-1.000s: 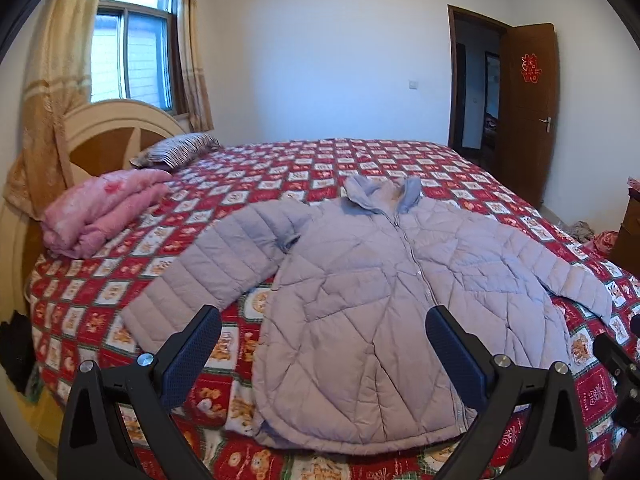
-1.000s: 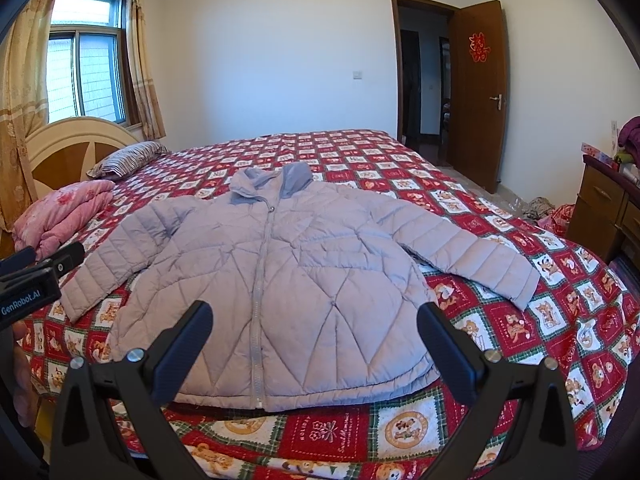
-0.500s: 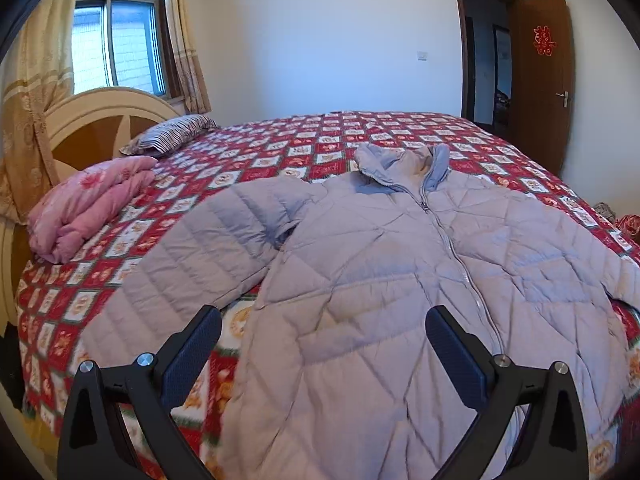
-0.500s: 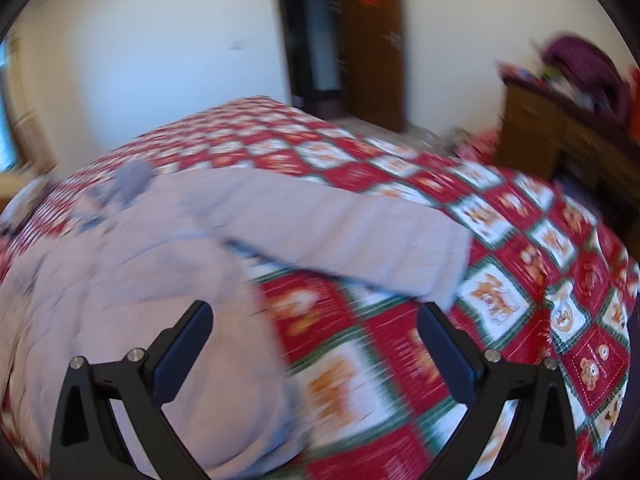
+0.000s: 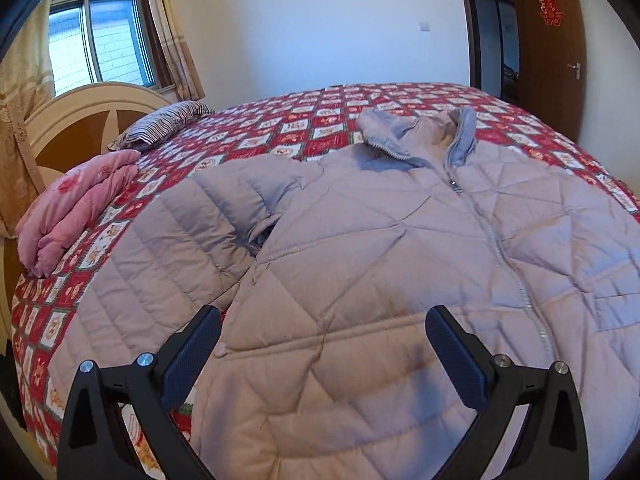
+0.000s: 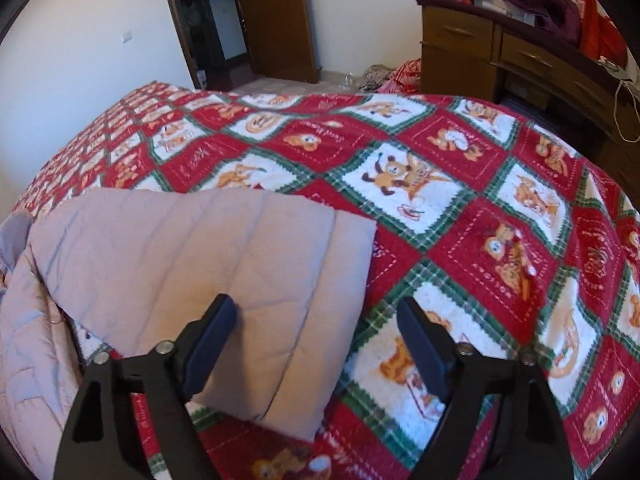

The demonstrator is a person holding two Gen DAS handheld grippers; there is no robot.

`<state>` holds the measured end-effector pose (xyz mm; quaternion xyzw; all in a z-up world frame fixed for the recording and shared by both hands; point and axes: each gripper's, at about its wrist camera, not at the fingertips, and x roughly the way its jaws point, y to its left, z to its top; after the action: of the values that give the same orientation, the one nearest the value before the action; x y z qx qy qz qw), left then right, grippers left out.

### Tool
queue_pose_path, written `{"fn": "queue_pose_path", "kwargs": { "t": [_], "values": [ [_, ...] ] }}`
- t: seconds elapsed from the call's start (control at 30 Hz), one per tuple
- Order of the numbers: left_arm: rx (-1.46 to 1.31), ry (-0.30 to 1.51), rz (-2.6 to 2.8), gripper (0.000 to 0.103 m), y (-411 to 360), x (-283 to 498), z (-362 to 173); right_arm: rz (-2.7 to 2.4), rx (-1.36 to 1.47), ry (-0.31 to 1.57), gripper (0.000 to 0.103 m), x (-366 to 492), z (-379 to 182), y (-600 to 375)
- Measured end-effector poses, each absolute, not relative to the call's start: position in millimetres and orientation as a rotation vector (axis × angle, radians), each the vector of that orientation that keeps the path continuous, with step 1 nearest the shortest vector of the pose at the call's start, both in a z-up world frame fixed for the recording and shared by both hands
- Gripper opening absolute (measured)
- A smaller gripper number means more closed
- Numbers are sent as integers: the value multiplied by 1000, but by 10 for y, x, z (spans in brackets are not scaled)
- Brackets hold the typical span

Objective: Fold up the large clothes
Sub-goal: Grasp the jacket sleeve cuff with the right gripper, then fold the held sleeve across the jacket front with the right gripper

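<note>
The big puffy jacket [image 5: 360,248] lies flat on the bed [image 5: 304,120], zipped up, its bottom cut off. The left gripper [image 5: 322,340] is spread wide above its front. The right gripper [image 6: 316,328] has just been closing, nothing pinched; the sleeve end [image 6: 224,272] lies under its left finger.

A home bedroom is showing: a bed [image 5: 280,128] with a red patchwork cover is lying under the tongs, a curved headboard [image 5: 76,120] and curtained window [image 5: 100,40] are standing ahead to their left, a wooden dresser [image 6: 500,48] ahead to their right
</note>
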<state>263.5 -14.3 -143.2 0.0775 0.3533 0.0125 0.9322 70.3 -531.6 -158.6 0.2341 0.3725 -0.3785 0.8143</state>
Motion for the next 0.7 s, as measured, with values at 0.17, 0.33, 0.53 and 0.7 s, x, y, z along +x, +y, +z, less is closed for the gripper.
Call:
{"fn": "queue_pose_path", "kwargs": {
  "t": [0.17, 0.33, 0.53, 0.7],
  "values": [
    [178, 743, 36, 102, -131, 2743, -1539, -777, 506, 777, 62, 739, -1628, -5347],
    [164, 771, 32, 102, -81, 2802, -1592, -715, 438, 786, 23, 897, -1594, -5232],
    [174, 770, 59, 102, 48, 2892, -1502, -670, 368, 785, 12, 1061, -1417, -5065],
    [155, 763, 78, 102, 227, 3017, -1379, -631, 291, 723, 12, 1199, -1075, -4820]
  ]
}}
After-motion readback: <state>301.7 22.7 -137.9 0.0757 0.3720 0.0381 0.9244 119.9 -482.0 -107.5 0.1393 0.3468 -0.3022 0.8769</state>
